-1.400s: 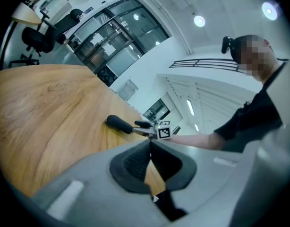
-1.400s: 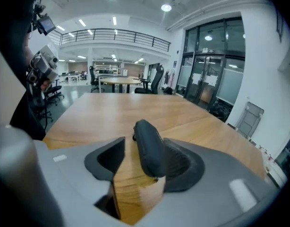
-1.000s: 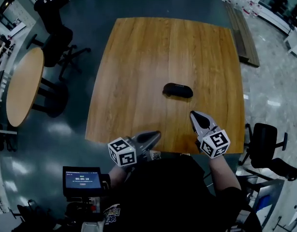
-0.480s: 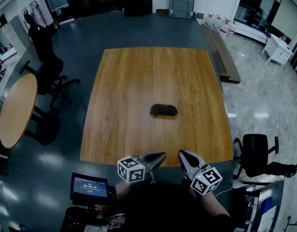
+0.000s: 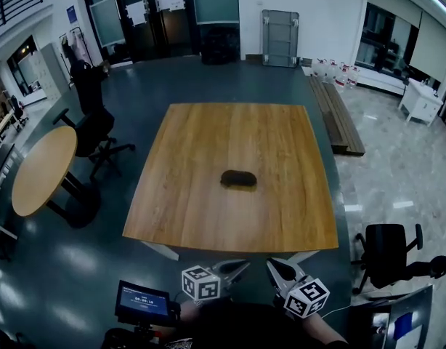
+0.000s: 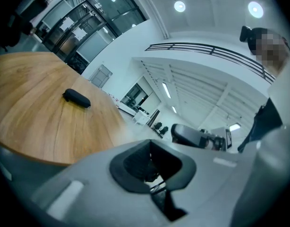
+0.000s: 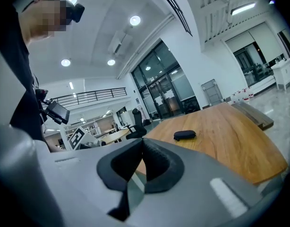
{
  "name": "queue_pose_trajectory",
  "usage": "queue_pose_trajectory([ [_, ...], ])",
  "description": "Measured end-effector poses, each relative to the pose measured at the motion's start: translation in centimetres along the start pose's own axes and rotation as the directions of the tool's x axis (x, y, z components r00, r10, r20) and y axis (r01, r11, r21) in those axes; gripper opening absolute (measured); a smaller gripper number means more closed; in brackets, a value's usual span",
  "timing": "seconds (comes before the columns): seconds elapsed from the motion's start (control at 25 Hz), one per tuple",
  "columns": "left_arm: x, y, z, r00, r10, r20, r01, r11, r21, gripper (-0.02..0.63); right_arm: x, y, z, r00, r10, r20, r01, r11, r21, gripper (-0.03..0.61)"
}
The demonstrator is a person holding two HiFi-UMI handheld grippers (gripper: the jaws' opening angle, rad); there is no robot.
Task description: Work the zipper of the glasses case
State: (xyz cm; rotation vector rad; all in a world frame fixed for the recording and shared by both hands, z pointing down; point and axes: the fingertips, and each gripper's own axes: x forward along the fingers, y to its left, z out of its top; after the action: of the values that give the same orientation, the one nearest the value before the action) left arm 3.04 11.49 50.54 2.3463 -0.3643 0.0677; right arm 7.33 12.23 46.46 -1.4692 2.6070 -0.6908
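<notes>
Your left tool (image 5: 237,267) and right tool (image 5: 276,267) hang close to you, short of the desk's (image 5: 194,209) near edge. Both are fully closed and empty. The black glasses case (image 5: 238,179) lies near the desk's middle, well apart from both. To start well, open the jaws before you reach in, pin the case body with one tool, and pinch the zipper pull with the other. The pull is too small to see from here, so find it first.

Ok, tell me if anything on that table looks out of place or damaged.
Nothing stands out. The glasses case lies alone near the middle of the wooden table, no damage visible; its zipper is too small to judge. The left gripper and right gripper are shut and empty, short of the table.
</notes>
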Motion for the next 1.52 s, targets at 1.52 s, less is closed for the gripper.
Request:
queue_pose_trajectory([
  [1.52,-1.7,-3.4,-4.1,0.996,0.085,0.038,-0.087,0.994,0.064,-0.003,-4.7,1.5,-2.6,0.999,0.041,0.021,-0.041,0.999,0.019,0.005],
])
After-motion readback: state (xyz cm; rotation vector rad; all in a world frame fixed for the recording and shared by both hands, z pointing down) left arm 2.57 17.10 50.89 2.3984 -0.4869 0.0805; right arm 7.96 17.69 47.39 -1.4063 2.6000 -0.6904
